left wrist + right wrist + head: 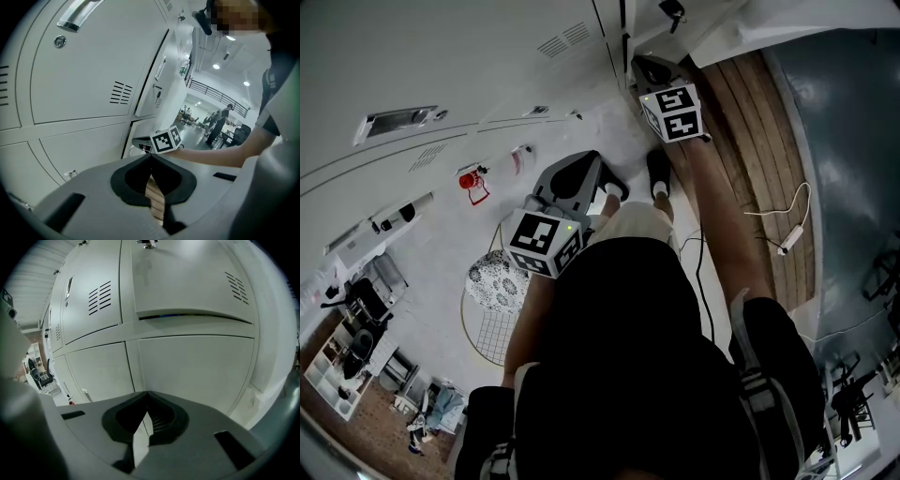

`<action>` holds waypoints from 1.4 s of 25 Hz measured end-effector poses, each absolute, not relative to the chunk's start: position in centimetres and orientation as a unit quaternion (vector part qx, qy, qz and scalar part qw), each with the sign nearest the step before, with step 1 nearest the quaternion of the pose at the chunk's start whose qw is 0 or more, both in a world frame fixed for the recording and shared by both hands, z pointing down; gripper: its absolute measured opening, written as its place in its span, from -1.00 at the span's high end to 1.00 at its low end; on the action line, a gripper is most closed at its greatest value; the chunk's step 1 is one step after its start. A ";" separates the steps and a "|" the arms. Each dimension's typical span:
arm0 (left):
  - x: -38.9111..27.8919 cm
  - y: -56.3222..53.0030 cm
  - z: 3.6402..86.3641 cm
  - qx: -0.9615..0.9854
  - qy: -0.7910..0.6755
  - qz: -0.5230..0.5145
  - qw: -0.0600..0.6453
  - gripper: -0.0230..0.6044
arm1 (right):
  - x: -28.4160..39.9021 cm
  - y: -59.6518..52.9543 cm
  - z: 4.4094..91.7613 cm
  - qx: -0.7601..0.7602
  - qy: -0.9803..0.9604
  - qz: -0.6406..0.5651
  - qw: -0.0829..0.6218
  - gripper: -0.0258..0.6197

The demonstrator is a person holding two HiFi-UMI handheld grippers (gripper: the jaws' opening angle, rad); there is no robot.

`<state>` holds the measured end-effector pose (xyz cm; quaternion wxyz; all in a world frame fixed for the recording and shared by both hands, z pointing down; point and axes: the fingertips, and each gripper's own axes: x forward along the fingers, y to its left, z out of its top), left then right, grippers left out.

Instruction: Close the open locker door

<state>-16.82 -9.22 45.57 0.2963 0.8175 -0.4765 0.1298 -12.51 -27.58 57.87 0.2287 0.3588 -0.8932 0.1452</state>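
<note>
Both claws are pressed together and empty. The left gripper (150,157) is held back. The right gripper (146,393) is near the lockers, below the door (187,282), which is ajar w/ a dark gap at its lower edge.

Risk, in our judgement: a push w/ closed tips could slip on the smooth panel, or the door could rebound unlatched.

Only the left gripper view shows the door's swing-out; the right gripper view shows only the gap.

Lockers (441,75) run along the far side and off to the left. The right gripper (146,394) is up close facing them, with the ajar locker door (187,282) above and ahead of it. The left gripper (151,157) sits nearer and further left. Down on the floor, a power strip (789,241) lies off to the right on the wood strip (750,122), and a round wire thing (483,323) sits near-left.
</note>
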 end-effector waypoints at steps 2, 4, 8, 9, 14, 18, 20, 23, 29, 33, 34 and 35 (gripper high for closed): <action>-16.8 -9.1 45.7 0.817 -0.476 0.132 0.296 0.87 | -12.7 -27.8 57.9 0.360 -0.893 0.146 0.227 0.90; -16.8 -9.0 45.7 0.817 -0.476 0.135 0.296 0.87 | -12.8 -28.0 57.9 0.361 -0.893 0.146 0.225 0.90; -17.0 -8.9 45.7 0.817 -0.477 0.136 0.295 0.87 | -13.1 -28.4 57.9 0.362 -0.893 0.148 0.223 0.91; -17.0 -8.9 45.7 0.817 -0.477 0.137 0.295 0.87 | -13.2 -28.5 57.9 0.363 -0.892 0.149 0.223 0.91; -17.2 -8.7 45.8 0.816 -0.477 0.139 0.296 0.87 | -13.5 -29.0 57.9 0.367 -0.890 0.152 0.223 0.91; -17.4 -8.5 45.8 0.814 -0.480 0.139 0.296 0.87 | -13.8 -29.4 57.8 0.368 -0.890 0.151 0.223 0.91; -17.6 -8.4 45.9 0.813 -0.482 0.139 0.296 0.87 | -14.0 -29.5 57.8 0.368 -0.890 0.152 0.222 0.91; -17.7 -8.3 45.9 0.811 -0.484 0.138 0.297 0.87 | -14.1 -29.6 57.8 0.370 -0.889 0.157 0.219 0.91; -17.9 -8.1 45.9 0.809 -0.488 0.139 0.297 0.87 | -14.4 -29.9 57.9 0.375 -0.887 0.159 0.216 0.91; -18.0 -8.0 46.0 0.806 -0.492 0.139 0.298 0.87 | -14.4 -29.8 57.9 0.374 -0.888 0.161 0.213 0.91; -18.0 -8.0 45.9 0.806 -0.493 0.139 0.298 0.87 | -14.4 -29.8 57.9 0.373 -0.888 0.161 0.214 0.91; -17.9 -8.0 45.9 0.806 -0.493 0.139 0.297 0.87 | -14.4 -29.8 57.9 0.373 -0.888 0.161 0.215 0.91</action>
